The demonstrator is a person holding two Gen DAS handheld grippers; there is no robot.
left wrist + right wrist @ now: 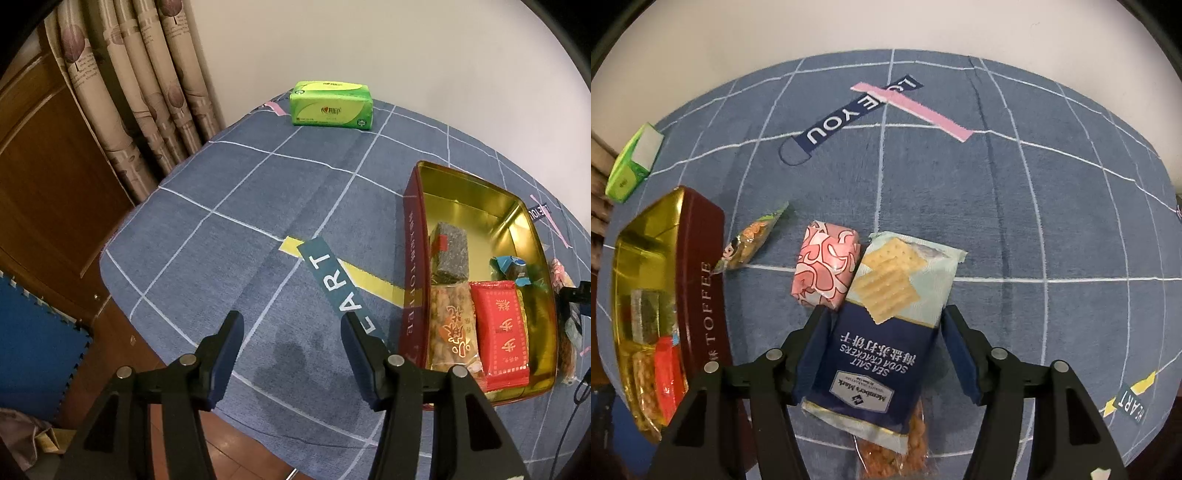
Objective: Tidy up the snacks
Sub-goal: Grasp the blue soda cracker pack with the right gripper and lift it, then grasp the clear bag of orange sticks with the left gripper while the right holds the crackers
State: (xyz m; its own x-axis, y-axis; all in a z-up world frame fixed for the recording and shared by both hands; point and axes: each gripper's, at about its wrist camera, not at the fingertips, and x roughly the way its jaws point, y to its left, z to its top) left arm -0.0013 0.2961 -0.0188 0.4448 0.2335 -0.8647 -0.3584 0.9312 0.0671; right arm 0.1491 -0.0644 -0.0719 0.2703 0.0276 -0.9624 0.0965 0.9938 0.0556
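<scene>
Blue checked tablecloth (pixel 1034 206) everywhere. Your right gripper (pixel 884 347) straddles the cracker pack (pixel 882 332), fingers apart, not pinching; tin (pixel 701 280) at 9 o'clock. Left gripper (pixel 291 354) hangs open, empty.

Glossy metal tin (pixel 517 206), matt cloth (pixel 221 206)
</scene>
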